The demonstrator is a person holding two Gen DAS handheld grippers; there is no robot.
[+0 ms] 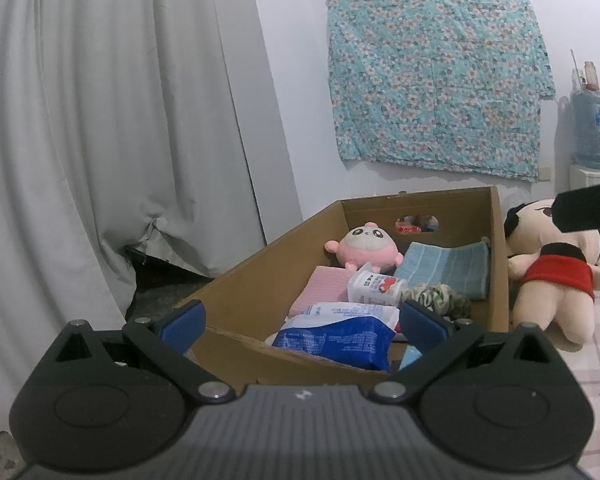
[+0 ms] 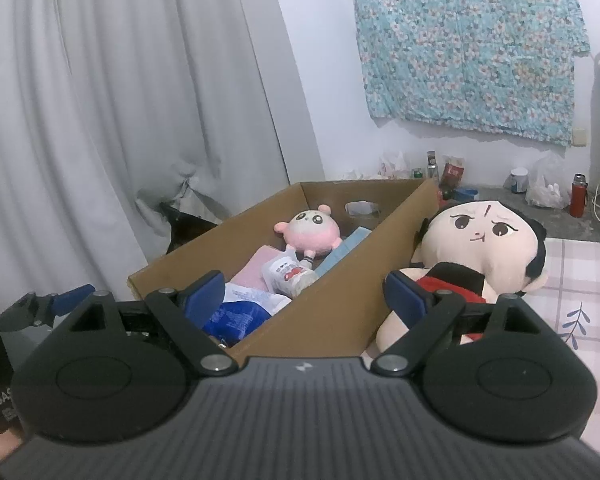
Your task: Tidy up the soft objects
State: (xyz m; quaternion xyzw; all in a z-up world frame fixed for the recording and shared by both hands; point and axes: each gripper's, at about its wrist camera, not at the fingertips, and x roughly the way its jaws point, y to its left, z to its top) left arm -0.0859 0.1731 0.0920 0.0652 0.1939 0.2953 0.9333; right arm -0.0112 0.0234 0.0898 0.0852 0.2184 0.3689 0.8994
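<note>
open left hand-held gripper [image 1: 300, 326], cardboard box [image 1: 260, 280], doll [image 2: 480, 252] beside it

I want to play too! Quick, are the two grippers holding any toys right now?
Left gripper: open, holding nothing, over the cardboard box.
Right gripper: open, holding nothing, near the big doll.

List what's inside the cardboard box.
In the cardboard box: pink plush, blue towel, pink cloth, white bottle, blue-and-white packet, green scrunchie. Anything beneath them is covered.
</note>
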